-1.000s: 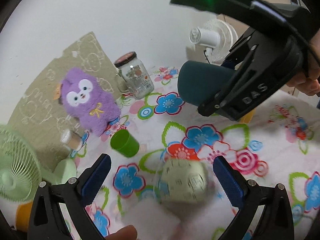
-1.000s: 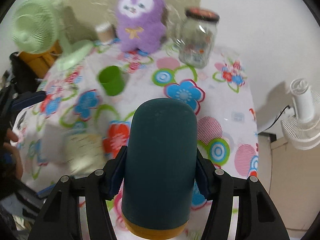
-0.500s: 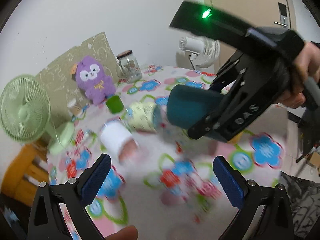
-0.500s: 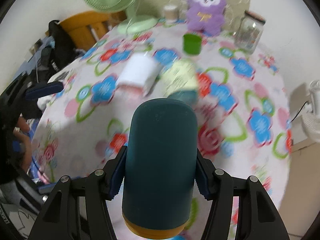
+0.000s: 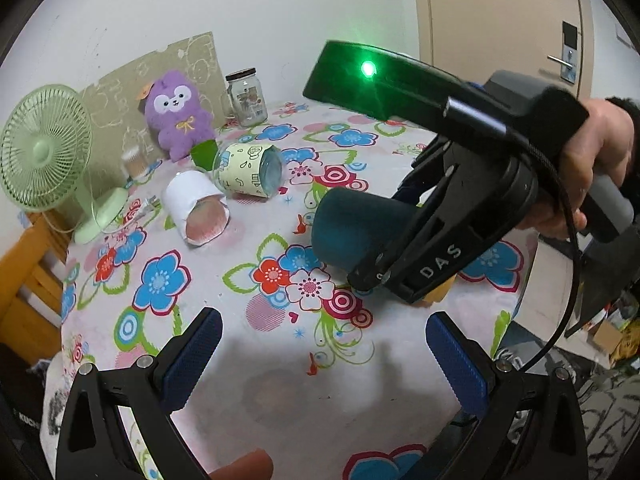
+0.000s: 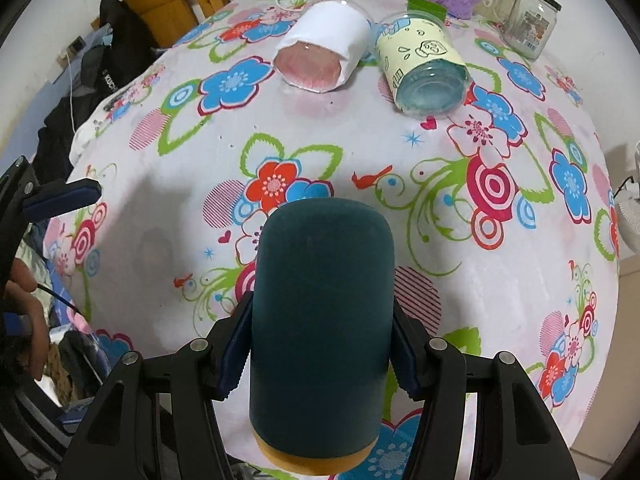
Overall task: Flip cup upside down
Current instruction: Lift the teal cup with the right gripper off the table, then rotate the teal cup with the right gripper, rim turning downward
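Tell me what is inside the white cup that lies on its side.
The white cup shows a pinkish inner wall through its open mouth, and nothing visible sits in it. Its deep end is hidden by its own wall.

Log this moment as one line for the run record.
right gripper: shut on teal cup, held above table | left gripper: open, empty | white cup, yellow cup: lying on sides

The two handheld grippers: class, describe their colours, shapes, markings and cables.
The left gripper has black triangular finger frames with silver screws and ribbed blue pads. The right gripper is built alike; its black body shows white letters "DAS", a green light and a black cable.
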The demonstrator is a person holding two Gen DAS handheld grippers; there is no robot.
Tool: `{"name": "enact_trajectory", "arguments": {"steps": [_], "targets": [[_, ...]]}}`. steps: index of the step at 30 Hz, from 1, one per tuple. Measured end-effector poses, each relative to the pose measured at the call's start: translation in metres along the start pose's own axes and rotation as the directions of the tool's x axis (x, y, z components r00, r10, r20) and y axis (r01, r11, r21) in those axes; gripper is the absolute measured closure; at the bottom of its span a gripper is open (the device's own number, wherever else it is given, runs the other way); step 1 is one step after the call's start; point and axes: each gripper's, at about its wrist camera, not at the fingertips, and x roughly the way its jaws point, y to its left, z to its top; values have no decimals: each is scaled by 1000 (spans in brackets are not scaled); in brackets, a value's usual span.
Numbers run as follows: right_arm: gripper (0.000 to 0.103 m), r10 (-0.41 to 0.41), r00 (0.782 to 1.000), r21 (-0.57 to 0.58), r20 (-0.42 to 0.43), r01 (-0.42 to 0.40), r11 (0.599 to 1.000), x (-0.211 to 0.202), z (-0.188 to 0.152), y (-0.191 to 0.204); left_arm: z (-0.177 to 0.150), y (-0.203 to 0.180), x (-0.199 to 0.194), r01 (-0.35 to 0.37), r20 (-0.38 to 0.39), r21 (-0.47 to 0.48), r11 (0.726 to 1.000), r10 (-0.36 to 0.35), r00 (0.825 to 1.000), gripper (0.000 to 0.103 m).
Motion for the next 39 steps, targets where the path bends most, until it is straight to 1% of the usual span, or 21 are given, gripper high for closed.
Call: {"name": "enact_trajectory", "arguments": {"steps": [3,5,6,7,9,16,20,25,31,34,37,39], "targets": [[39,-42,999,1,3,42,999,2,0,-1,1,4,-2,12,11,-25,1000,-12,1000,0],[30,-64,998,2,15,64,998,-1,1,-3,1,5,-2,17,14,-40,999,-16,1000,0],[19,-74,997,8,21,74,997,-3,2,-4,2,5,-2,18,15,-46,999,-17,1000,0],[12,-87,996,13,33,87,996,-5,3,-6,1,6,-1,17,16,-50,999,-17,1000,0],[12,-107,993,20,49,106,994,-10,4,-8,2,7,-1,18,17,-59,998,-17,1000,0],[11,-115,992,46,50,113,993,-14,5,-19,4,6,1,25,18,-79,997,-23,1000,0],[11,-131,989,63,62,127,990,-17,4,-26,8,9,2,42,31,-140,989,-38,999,0],[11,-132,988,75,80,126,989,-26,0,-35,15,11,5,99,49,-276,956,-89,995,0],[11,-128,984,106,128,115,988,-47,-13,-56,32,2,8,65,38,-351,934,-55,998,0],[11,-138,976,138,169,115,984,-61,-25,-72,41,1,10,79,39,-395,915,-69,997,0],[11,-137,971,171,195,104,980,-72,-39,-91,53,-2,12,73,42,-417,906,-61,997,0],[11,-139,968,198,208,98,975,-76,-48,-105,62,-4,16,66,30,-437,897,-59,998,0]]}}
